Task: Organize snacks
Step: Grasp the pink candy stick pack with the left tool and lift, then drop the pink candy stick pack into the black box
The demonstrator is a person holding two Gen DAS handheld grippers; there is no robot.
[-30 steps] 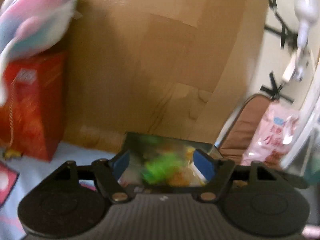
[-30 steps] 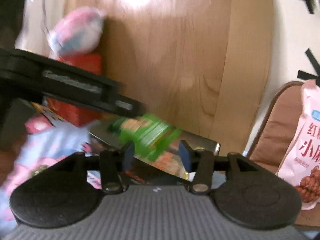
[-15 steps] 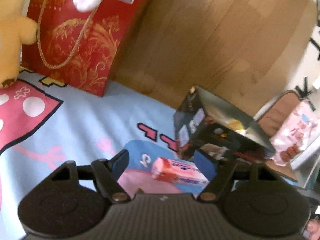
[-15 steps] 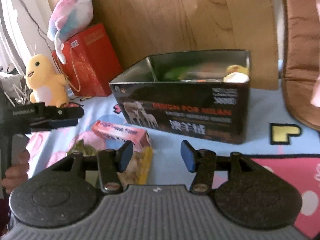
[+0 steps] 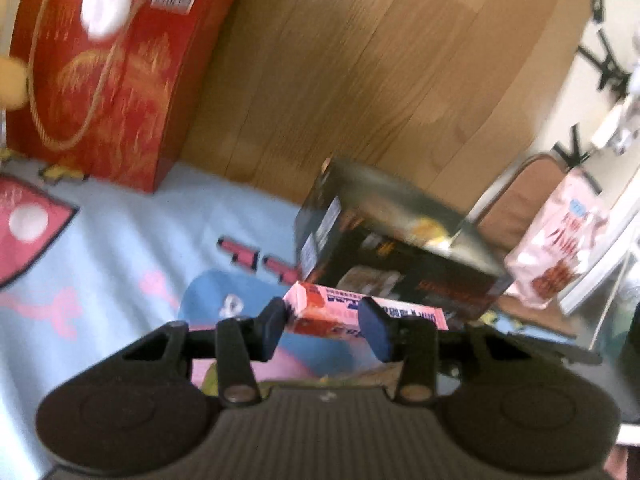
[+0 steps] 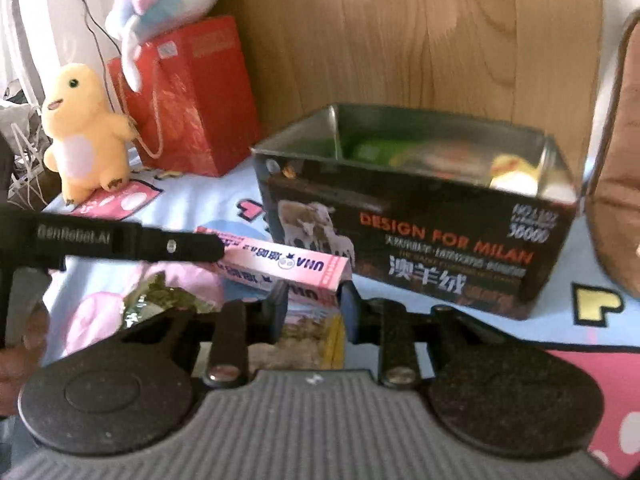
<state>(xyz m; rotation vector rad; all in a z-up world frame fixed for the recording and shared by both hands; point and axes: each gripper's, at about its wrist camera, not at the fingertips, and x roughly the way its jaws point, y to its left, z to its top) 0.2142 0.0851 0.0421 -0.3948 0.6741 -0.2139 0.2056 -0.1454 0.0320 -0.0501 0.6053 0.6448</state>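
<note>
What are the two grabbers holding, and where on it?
The pink UHA box. Both pairs of jaws have just been closing on it: the left gripper pinches near one end, the right gripper pinches the other end.

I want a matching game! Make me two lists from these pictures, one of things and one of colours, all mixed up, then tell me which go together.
Things:
1. snack box
2. gift bag
3. dinosaur toy
4. tin

Colours:
A. yellow
B. black
C. pink
D. red

Pairs: 1-C, 2-D, 3-A, 4-B
</note>
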